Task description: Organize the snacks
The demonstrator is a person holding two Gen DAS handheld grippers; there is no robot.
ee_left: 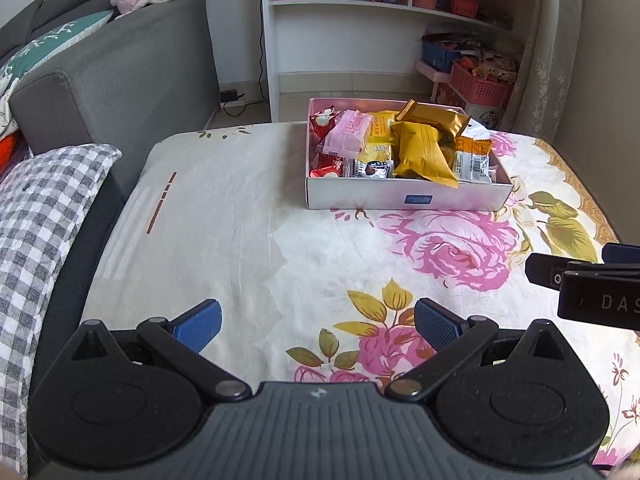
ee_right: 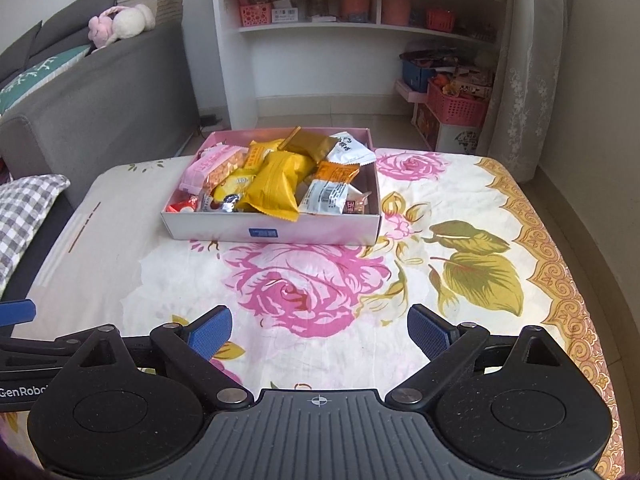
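A shallow white-and-pink box [ee_left: 372, 197] [ee_right: 224, 230] stands at the far side of the flowered tablecloth. It holds several snack packets: a yellow one [ee_left: 424, 154] [ee_right: 276, 184], a gold one [ee_left: 434, 118], a pink one [ee_left: 348, 132] [ee_right: 210, 168], an orange-and-white one [ee_left: 472, 158] [ee_right: 332, 188] and a red one [ee_left: 324, 120]. My left gripper [ee_left: 318, 326] is open and empty, low over the cloth, well short of the box. My right gripper [ee_right: 320, 330] is open and empty, beside the left one.
A grey sofa [ee_left: 120, 76] with a checked cushion [ee_left: 36, 216] lies left of the table. A white shelf unit [ee_left: 360, 40] and pink baskets [ee_left: 480, 84] of goods stand behind. A curtain [ee_right: 532, 60] hangs at the right. The table's right edge [ee_right: 576, 280] drops to the floor.
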